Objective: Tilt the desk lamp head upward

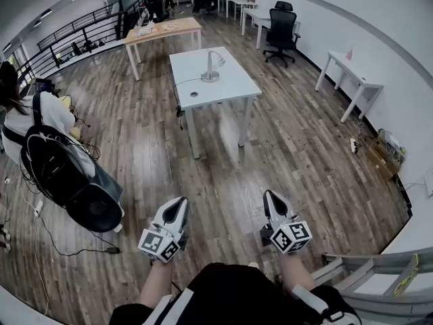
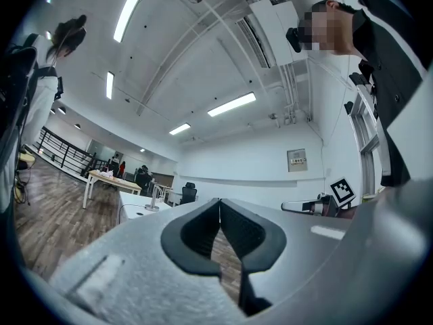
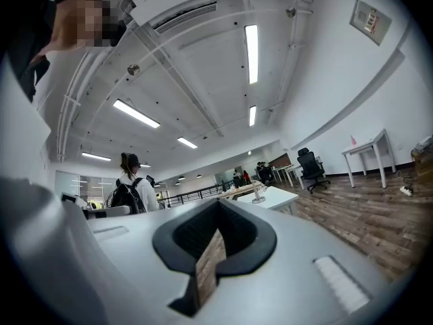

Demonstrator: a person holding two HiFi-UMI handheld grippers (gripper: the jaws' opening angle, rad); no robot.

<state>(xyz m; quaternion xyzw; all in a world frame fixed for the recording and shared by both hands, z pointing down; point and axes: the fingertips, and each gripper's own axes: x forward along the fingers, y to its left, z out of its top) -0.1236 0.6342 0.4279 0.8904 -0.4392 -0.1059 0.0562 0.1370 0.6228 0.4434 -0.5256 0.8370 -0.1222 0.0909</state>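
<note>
Lamp first: the desk lamp stands well ahead of both claws, far out of reach, on the far half of a white table. It looks like brushed metal, with a round flat base, a slim curved neck and a small head bowed downward, so we judge that the upward tilt is not yet begun. A dark cable hangs off the table edge on the left claw's side.

We hold the left gripper and right gripper low, side by side and about level, aimed toward the table. That reads to us as a carrying pose for the walk over. Both claws are pinched fully together and hold nothing. Their pads are ribbed and black, and their shells smooth and grey.

Wood-plank floor fills the gap between claws and table. Out to the left of the left claw stands a person wearing a black backpack.
</note>
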